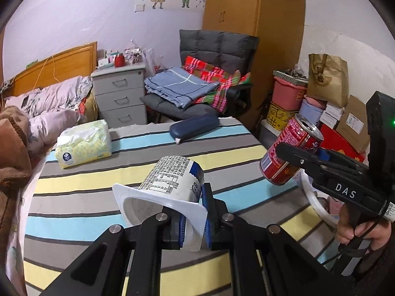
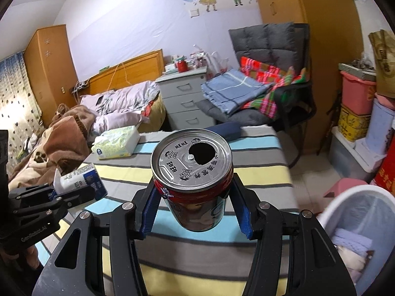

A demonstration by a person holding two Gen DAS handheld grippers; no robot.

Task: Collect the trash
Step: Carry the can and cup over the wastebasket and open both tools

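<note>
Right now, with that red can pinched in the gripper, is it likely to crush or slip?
The red can is opened, its pour hole showing dark, so it is probably empty and light. Thin metal walls could dent if the right gripper squeezed harder. Its glossy round side might slip or twist between the pads, which clamp it only at two sides.

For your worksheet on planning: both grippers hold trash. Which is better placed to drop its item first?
Probably right. The right gripper holds the red can beside the white bin; the left gripper and its yogurt cup are farther away.
</note>
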